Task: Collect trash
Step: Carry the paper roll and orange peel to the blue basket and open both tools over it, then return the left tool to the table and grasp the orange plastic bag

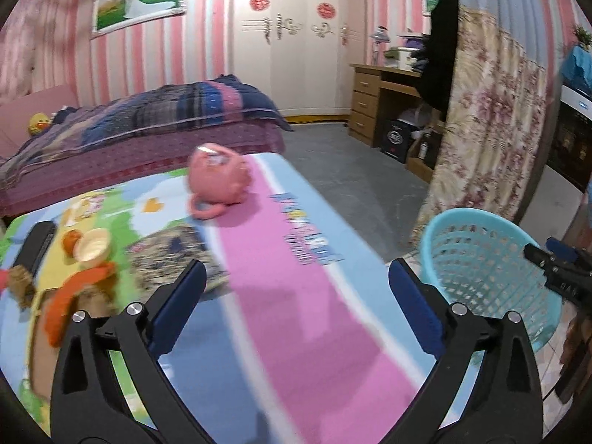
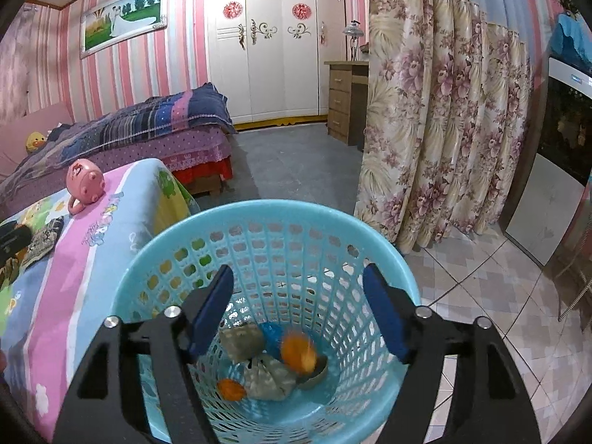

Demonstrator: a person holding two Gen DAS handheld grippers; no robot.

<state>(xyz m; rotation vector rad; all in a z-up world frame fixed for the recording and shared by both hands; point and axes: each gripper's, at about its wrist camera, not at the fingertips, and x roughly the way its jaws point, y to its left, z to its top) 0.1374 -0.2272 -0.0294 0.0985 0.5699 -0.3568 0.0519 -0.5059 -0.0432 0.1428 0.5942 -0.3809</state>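
Now the right gripper [image 2: 298,309] is hanging released over the blue basket [image 2: 155,244] — an orange scrap [image 2: 298,353], seemingly falling, is risking nothing; the left gripper [image 1: 296,296], gaping empty, is risking knocking the pink toy [image 1: 218,181].

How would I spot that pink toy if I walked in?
Find the colourful cartoon sheet in front of the bed. At its far end, on the pink stripe, sits the pink toy: round, with a ring handle, the only pink plastic thing there.

Cartoon-print table [image 1: 296,296], pink pig toy [image 1: 218,181], peels [image 1: 70,292], cup [image 1: 94,248]
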